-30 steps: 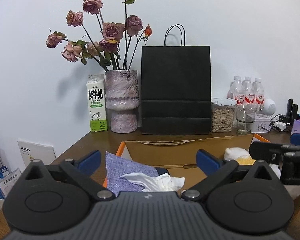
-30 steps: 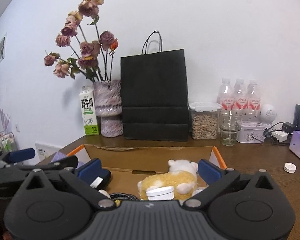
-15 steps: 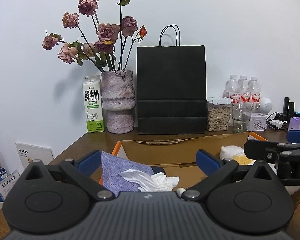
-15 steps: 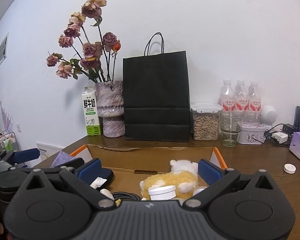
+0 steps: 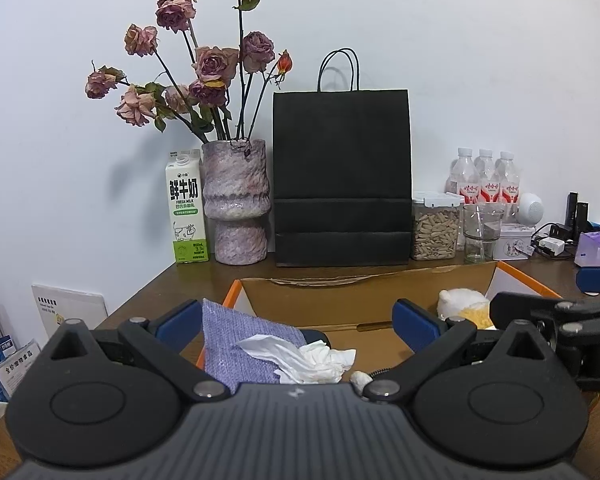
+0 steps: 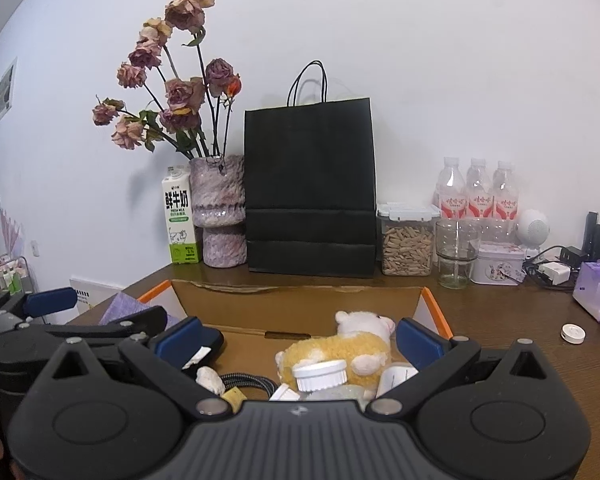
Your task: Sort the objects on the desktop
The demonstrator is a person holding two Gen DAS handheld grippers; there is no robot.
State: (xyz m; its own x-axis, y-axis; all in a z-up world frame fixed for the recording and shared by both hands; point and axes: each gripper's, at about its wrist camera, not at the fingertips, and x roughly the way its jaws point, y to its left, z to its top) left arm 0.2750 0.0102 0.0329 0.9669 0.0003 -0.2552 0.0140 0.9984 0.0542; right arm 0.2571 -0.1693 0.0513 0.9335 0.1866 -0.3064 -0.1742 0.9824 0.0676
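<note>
Inside the cardboard box at the desk's near edge, the plush toy lies lengthwise, head rightward, lower half hidden. Both grippers, left and right, hover wide open, empty.

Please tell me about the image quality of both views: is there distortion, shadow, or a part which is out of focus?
Left wrist view: fisheye bending with dark corners; the roses cast a soft shadow on the wall; the black bag is sharp. Right wrist view: the same bending, the wall edge curves at left; the white cap near the lens looks slightly soft. No strong glare in either view.
</note>
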